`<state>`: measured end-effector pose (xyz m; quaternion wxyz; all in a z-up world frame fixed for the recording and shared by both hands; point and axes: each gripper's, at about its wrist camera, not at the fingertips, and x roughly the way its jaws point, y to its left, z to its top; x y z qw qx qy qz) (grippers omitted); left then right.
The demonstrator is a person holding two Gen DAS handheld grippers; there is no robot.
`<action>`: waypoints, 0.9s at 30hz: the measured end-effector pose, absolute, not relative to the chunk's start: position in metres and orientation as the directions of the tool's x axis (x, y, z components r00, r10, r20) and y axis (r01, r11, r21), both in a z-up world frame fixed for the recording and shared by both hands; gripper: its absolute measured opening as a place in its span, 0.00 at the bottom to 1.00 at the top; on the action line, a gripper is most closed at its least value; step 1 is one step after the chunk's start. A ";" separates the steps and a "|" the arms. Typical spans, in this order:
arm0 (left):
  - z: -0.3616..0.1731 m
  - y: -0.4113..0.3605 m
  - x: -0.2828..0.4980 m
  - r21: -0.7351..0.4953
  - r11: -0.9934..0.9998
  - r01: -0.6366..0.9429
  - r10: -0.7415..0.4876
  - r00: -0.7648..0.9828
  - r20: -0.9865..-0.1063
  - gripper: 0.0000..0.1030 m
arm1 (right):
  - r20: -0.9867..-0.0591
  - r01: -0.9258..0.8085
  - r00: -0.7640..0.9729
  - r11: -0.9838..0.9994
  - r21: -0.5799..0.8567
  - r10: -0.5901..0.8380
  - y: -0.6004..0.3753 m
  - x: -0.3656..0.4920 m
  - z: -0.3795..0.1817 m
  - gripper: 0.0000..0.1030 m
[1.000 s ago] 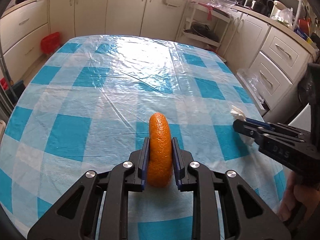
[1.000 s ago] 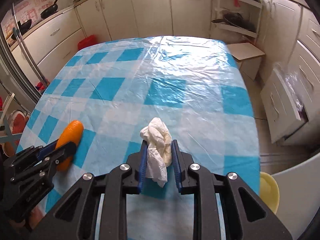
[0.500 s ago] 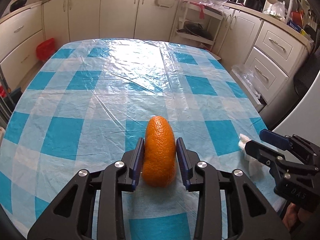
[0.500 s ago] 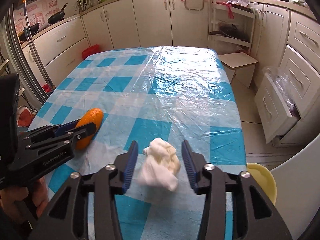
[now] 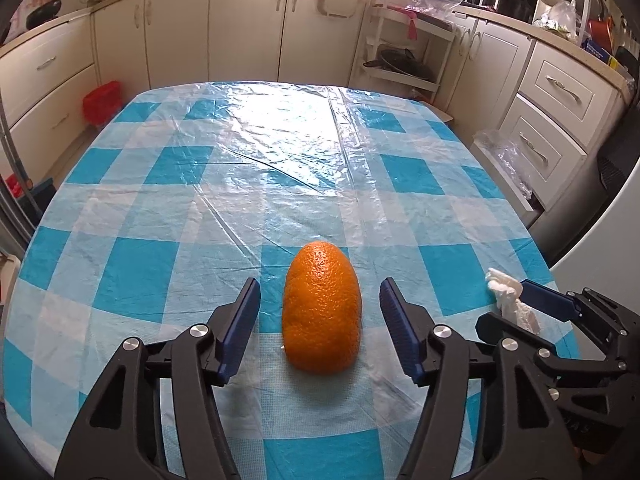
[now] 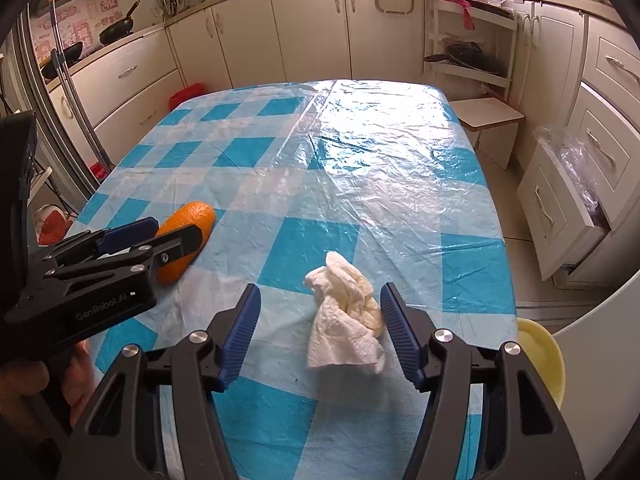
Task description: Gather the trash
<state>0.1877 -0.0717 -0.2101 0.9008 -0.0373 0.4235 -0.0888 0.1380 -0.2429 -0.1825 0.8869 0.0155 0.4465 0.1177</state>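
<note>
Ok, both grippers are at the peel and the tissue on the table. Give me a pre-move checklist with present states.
1. Left gripper jaws clear of orange peel: ok, just opened, gaps both sides.
2. Right gripper clear of crumpled tissue: cannot tell, tissue crowds one pad; jaws wide.
3. Peel resting on tablecloth: ok.
4. Tissue resting on tablecloth: ok.
5. Trash container in view: not ok; only a yellow bowl beyond the table edge.

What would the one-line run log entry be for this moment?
left gripper: just opened, around orange peel on checked tablecloth | right gripper: open, crumpled white paper towel between jaws, touching its right pad | nothing held
</note>
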 end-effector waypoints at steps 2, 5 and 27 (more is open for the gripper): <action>-0.211 -0.072 0.189 -0.139 0.983 0.122 -0.185 0.619 -0.763 0.57 | -0.792 -0.196 0.567 0.971 0.140 0.228 -0.243 0.138 -0.184 0.45; -0.213 -0.071 0.191 -0.144 0.983 0.114 -0.184 0.614 -0.767 0.54 | -0.793 -0.203 0.562 0.969 0.143 0.234 -0.242 0.138 -0.185 0.28; -0.213 -0.072 0.189 -0.139 0.984 0.113 -0.179 0.622 -0.762 0.26 | -0.796 -0.229 0.556 0.965 0.129 0.238 -0.236 0.136 -0.185 0.31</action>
